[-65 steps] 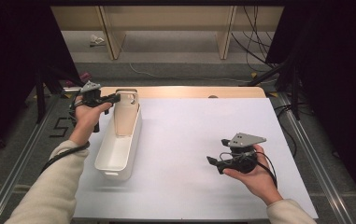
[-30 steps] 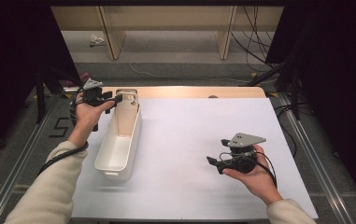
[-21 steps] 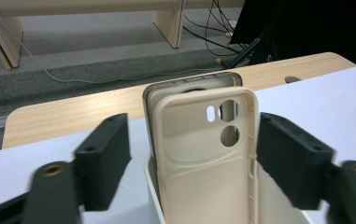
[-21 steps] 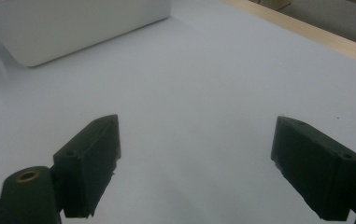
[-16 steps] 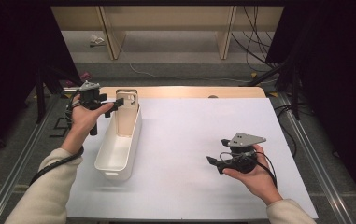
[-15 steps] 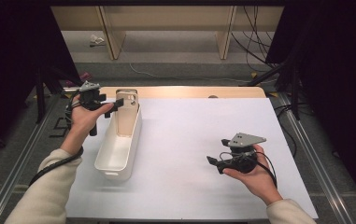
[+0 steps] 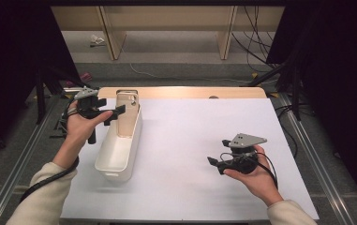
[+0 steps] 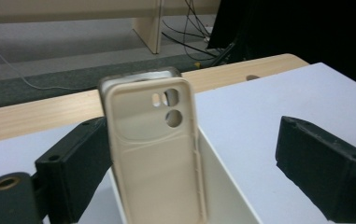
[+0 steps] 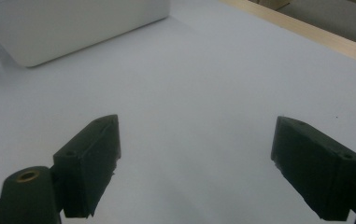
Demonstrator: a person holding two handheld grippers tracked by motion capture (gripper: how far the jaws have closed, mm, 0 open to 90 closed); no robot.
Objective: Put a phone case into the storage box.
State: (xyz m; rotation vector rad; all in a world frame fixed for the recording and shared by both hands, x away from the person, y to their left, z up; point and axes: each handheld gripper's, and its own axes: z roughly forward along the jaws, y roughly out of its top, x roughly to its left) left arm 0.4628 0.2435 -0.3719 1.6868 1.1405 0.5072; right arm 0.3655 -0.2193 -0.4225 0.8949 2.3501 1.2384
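A beige phone case [image 7: 127, 115] [image 8: 154, 154] stands upright at the far end of a long white bin [image 7: 115, 157] [image 8: 222, 182], leaning on its end wall. My left gripper [image 7: 120, 112] [image 8: 199, 163] sits at the bin's far left side. Its jaws have just been opening and now stand wide. The case is between them, and the right jaw is well clear of it. My right gripper [image 7: 213, 163] [image 9: 194, 163] rests open over the white sheet at the right, nothing between its jaws. The bin [image 9: 73, 23] appears far off in the right gripper view.
A white sheet [image 7: 199, 136] covers the table, with a wooden strip [image 7: 190, 92] at its far edge. Metal rails [image 7: 307, 150] run along both sides. Beyond the table are shelf legs [image 7: 225, 33] and cables [image 7: 256, 28] on the floor.
The left gripper's jaws opened and the left hand drew back to the left, away from the bin. The phone case stays standing in the bin. The right hand kept still.
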